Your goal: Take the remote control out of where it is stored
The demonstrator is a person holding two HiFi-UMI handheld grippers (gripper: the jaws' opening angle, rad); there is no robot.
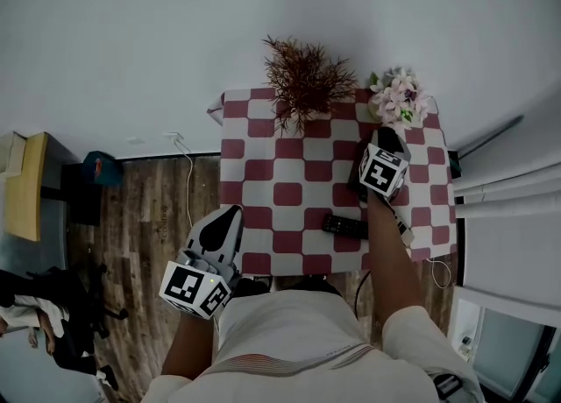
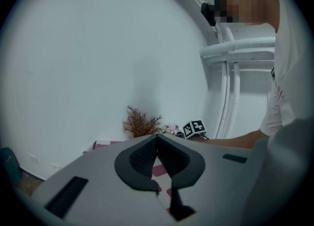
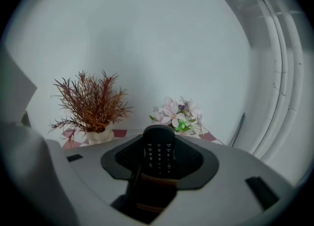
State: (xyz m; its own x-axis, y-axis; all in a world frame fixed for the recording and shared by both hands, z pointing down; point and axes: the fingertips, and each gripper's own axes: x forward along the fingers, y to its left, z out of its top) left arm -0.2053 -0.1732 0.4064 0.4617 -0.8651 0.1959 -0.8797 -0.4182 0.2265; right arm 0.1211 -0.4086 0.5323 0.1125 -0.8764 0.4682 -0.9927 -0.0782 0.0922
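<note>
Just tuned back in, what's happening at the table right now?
The person's right hand-held gripper is over the checkered table, with a black remote standing upright between its jaws, its lower end in what looks like a brown-banded holder. The pads sit at its sides; a firm grip can't be confirmed. The left hand-held gripper is shut and empty, off the table's near corner.

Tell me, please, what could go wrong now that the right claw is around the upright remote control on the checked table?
The right claw grips only the exposed top of the black push-button remote control, so it may slip during lifting. The dark holder with brown bands might rise with the remote and topple. The pink and white flower bunch stands close behind; a forward swing could knock it.
</note>
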